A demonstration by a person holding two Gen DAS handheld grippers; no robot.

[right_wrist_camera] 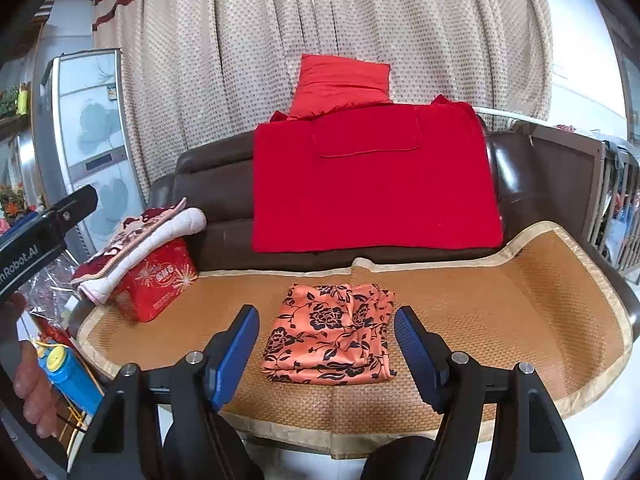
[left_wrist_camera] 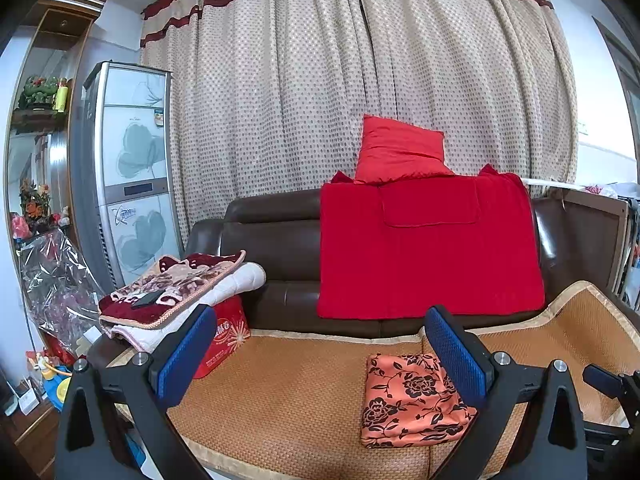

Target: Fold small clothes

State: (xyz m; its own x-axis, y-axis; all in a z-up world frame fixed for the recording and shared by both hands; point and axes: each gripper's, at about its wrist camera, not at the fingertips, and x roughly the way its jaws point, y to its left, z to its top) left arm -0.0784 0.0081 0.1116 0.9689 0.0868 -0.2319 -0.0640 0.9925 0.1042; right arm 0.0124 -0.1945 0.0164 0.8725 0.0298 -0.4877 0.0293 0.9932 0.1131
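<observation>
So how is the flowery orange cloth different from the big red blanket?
The orange cloth has black flowers on it; the red blanket is plain. The orange cloth is folded into a small bundle and lies flat on the woven mat; the red blanket is much bigger, spread out, and hangs over the back of the brown sofa. Both are soft fabric, and neither open gripper touches them.

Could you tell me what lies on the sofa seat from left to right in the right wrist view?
Folded blankets resting on a red box → orange flowered cloth, folded, on the woven mat → bare mat out to the sofa's right end.
</observation>
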